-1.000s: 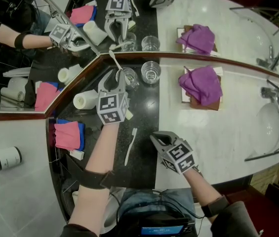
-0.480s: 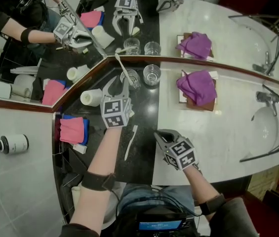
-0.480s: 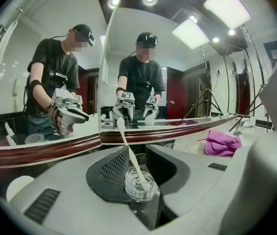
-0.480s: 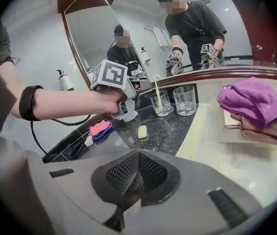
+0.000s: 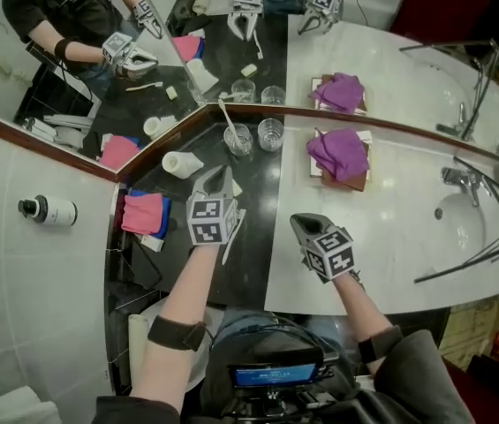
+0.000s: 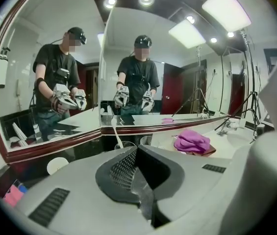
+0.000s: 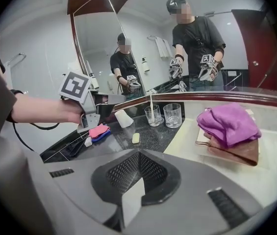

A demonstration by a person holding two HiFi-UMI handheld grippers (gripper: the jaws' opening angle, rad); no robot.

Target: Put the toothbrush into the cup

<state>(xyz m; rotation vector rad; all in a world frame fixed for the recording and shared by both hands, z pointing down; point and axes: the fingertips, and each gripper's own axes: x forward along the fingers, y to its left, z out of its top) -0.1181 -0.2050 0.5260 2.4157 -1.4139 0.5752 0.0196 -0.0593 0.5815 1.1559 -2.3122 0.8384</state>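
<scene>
In the head view alone, a toothbrush (image 5: 230, 247) lies flat.

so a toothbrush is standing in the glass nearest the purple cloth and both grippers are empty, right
Not quite: the toothbrush stands in the glass farther from the purple cloth, and the nearer glass is empty, as the head view shows. The left gripper and right gripper are indeed both empty.
</scene>
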